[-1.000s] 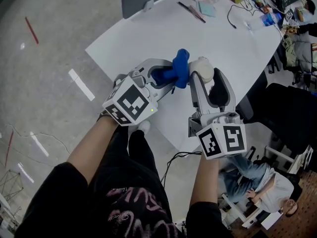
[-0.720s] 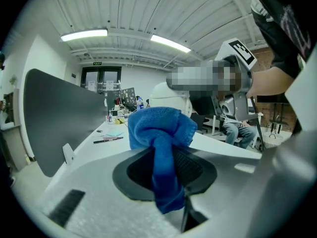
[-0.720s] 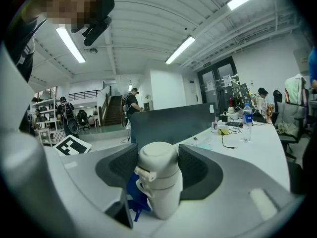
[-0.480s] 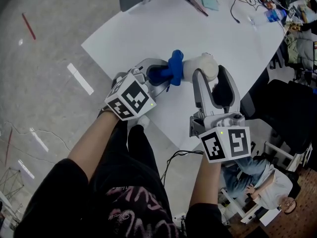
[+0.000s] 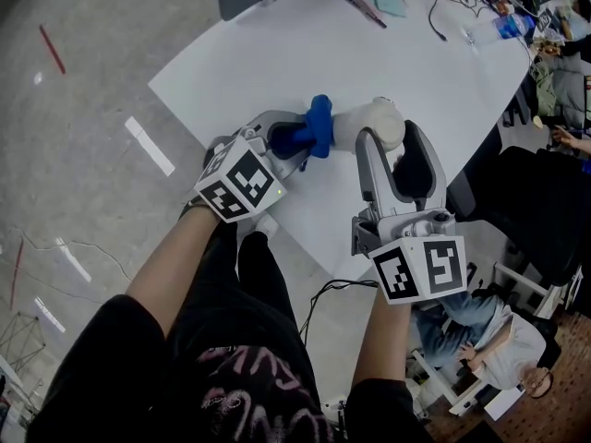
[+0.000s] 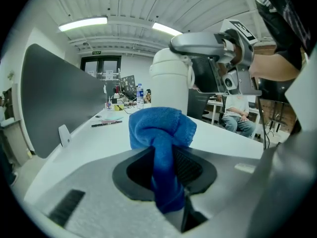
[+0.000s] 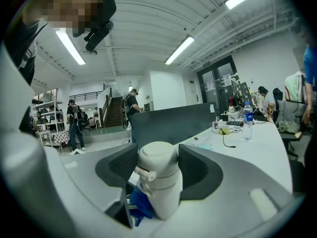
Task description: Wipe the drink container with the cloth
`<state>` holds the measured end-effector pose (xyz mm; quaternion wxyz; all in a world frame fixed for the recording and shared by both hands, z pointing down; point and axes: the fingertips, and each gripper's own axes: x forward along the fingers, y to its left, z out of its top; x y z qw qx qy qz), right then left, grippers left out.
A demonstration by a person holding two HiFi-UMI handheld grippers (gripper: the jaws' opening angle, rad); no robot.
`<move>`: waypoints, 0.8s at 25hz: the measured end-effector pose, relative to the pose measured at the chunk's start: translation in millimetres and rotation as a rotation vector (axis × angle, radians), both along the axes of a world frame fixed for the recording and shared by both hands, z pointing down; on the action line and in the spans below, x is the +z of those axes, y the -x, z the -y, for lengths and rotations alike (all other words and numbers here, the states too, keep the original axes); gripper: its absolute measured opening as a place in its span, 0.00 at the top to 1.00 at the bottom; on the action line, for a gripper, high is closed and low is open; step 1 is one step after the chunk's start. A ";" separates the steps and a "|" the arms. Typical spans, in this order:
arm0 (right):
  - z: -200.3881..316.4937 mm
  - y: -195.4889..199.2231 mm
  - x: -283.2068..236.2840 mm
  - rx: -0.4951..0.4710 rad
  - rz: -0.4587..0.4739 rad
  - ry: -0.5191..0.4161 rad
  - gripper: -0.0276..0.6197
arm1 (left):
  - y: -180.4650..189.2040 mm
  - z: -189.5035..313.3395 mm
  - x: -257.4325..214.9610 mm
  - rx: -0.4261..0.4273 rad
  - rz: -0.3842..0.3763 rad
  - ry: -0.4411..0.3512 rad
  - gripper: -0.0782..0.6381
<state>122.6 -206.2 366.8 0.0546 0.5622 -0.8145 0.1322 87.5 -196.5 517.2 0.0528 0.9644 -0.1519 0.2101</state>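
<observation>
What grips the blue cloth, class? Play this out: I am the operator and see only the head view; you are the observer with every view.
Observer: The left gripper does. Its view shows the jaws pinching the lower fold of the cloth, with the rest bunched above them.
Operator: Is the drink container held?
Observer: Yes. The right gripper view shows it upright between the jaws of the right gripper, a pad against each side.
Operator: Where does the cloth sit on it?
Observer: Low at its left side, below the lid latch, in that same view.
</observation>
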 end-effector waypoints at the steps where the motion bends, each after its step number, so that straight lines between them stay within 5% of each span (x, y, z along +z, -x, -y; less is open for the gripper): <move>1: -0.5 -0.2 0.2 0.000 0.002 -0.001 0.55 | 1.6 -0.2 -4.4 -0.004 -0.004 -0.007 0.76; 13: -4.0 2.0 -1.7 -0.002 0.021 -0.005 0.55 | 3.9 -0.2 -106.4 -0.006 -0.116 -0.178 0.76; 20: -0.5 0.6 -1.3 -0.006 0.026 -0.003 0.55 | -0.5 3.5 -99.7 -0.003 -0.122 -0.162 0.76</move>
